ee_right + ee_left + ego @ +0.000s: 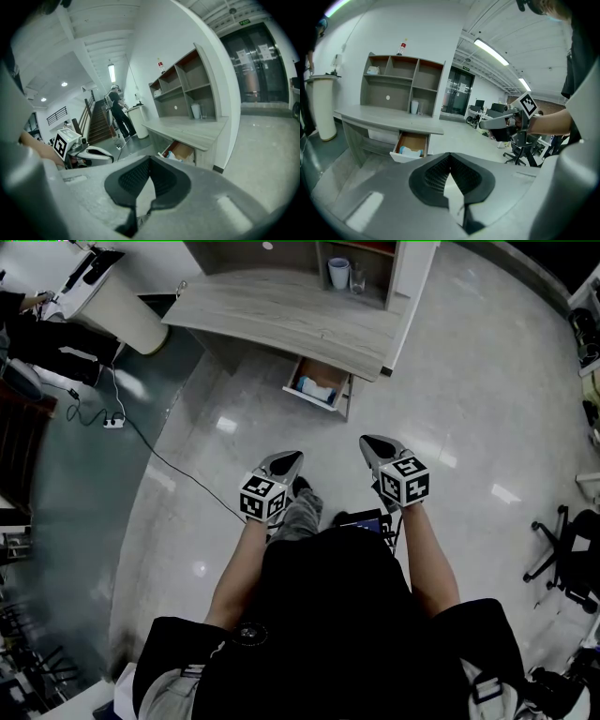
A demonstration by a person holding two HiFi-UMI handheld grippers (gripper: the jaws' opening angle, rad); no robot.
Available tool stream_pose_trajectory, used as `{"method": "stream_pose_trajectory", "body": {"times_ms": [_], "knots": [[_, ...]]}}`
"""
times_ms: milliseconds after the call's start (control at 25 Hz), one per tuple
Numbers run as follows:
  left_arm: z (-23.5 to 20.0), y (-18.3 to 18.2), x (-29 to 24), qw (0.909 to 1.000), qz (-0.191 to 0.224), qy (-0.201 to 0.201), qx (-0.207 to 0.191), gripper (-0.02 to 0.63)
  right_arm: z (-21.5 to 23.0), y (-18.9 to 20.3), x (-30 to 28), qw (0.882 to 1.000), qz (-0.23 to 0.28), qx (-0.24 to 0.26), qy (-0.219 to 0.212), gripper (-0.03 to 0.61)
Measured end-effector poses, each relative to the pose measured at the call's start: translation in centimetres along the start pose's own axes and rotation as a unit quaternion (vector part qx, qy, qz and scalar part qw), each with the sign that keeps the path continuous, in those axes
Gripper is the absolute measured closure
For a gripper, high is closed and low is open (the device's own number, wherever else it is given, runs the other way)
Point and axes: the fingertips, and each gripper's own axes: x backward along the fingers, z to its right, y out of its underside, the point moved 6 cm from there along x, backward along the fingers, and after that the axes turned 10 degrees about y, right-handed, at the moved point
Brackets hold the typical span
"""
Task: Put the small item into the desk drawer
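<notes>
- Standing well back from the counter (281, 310), the person holds both grippers out at the near side of the floor, aimed toward it and tipped slightly down.
- Left gripper (289, 461): jaws together at the tips, nothing between them; its own view looks over them at the counter's front.
- Drawer (311, 399): under the counter's right end, pulled open toward the person, well apart from both grippers.
- Something pale blue and white (316, 387) lies inside the drawer. I cannot tell whether it is the small item, and no other small item shows on the counter top or the floor.
- Right gripper (372, 446): jaws together as well, with nothing held.
- Step in hand, as I judge it: a pause between moves. Either the item is already in the drawer and only closing remains, or the pick-up has not begun.
- Next move: step nearer the counter. If the item is in, push the drawer front with shut jaws; if not, find the item and part the jaws of one gripper to take it.
</notes>
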Motion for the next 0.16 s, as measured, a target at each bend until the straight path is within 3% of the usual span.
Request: {"method": "stream_pose_trajectory", "body": {"times_ms": [160], "knots": [[-0.08, -0.17, -0.14, 1.0, -0.003, 0.001, -0.001, 0.612, 0.11, -0.15, -0.19, 1.0, -0.001, 0.003, -0.001, 0.577]]}}
